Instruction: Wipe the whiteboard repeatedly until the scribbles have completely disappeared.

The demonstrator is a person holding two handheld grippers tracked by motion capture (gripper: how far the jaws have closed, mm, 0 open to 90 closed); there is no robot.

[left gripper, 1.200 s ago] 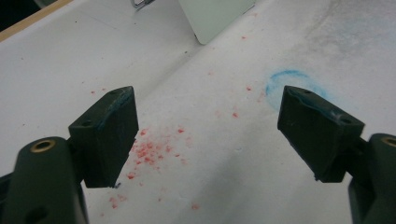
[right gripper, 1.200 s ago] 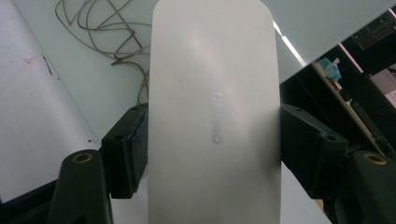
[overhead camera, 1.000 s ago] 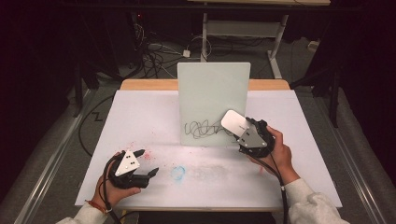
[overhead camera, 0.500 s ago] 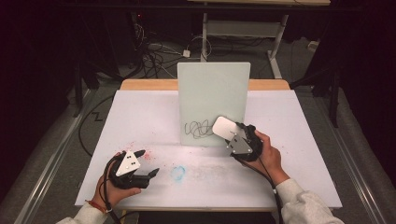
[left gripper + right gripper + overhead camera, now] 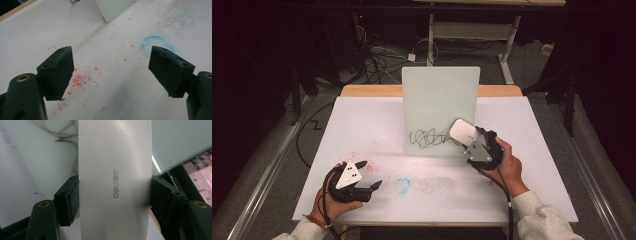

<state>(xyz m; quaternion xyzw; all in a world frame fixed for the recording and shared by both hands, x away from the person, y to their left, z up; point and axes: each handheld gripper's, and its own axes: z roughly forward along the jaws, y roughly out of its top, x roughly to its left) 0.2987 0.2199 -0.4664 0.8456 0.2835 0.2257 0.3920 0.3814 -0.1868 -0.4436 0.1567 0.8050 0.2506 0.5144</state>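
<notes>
"deli" on the white eraser (image 5: 115, 180)

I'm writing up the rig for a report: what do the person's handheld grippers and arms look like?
Both the left claw and the right claw are black, each topped by a grey three-cornered plate with small holes. The jaws are blocky black pads on arms with brass-coloured pivot rings. A black cable trails from each. The person wears light grey sleeves and a reddish band on the left wrist.

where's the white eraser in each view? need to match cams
High view: white eraser right of centre, clamped in the right gripper, against the upright whiteboard.
Right gripper view: eraser fills the centre between the jaws.
Left gripper view: not in it.
Shared landmark: whiteboard, its corner in left gripper view.
</notes>
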